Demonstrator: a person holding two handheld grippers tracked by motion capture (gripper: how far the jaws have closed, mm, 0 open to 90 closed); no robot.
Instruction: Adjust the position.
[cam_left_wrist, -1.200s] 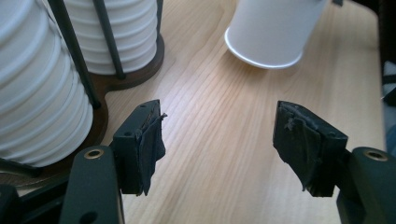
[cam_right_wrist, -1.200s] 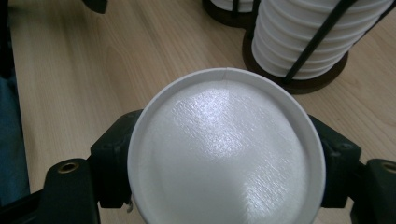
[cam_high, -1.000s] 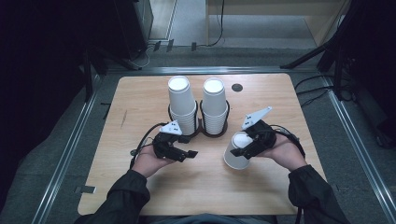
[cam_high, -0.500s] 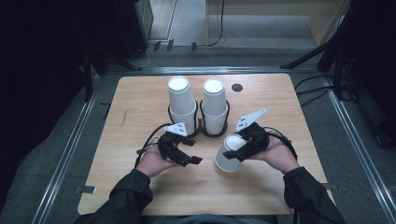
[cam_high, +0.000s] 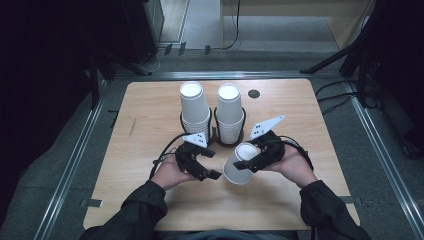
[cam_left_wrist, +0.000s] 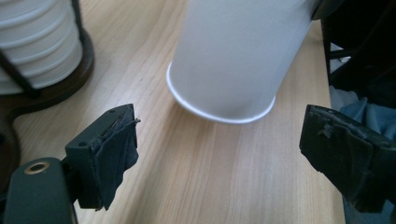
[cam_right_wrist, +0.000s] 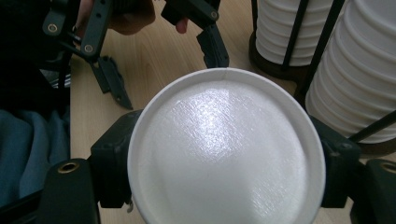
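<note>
A single white paper cup (cam_high: 239, 167) is upside down and tilted, its rim low over the wooden table (cam_high: 150, 130). My right gripper (cam_high: 252, 161) is shut on it near its base; in the right gripper view the cup's base (cam_right_wrist: 224, 149) sits between the jaws of that gripper (cam_right_wrist: 224, 161). My left gripper (cam_high: 211, 164) is open just left of the cup. Its jaws have just been opening, and nothing lies between them. In the left gripper view the cup (cam_left_wrist: 233, 60) stands just ahead of that gripper (cam_left_wrist: 224, 140).
Two tall stacks of upside-down white cups (cam_high: 195, 107) (cam_high: 230, 110) stand in a black wire holder (cam_high: 215, 135) right behind both grippers. A small dark hole (cam_high: 254, 93) marks the table's far side. Bare wood spreads to the left and right.
The right hand has carried the cup left, toward the left gripper, and tilted it more. The left gripper's jaws have spread wider.
</note>
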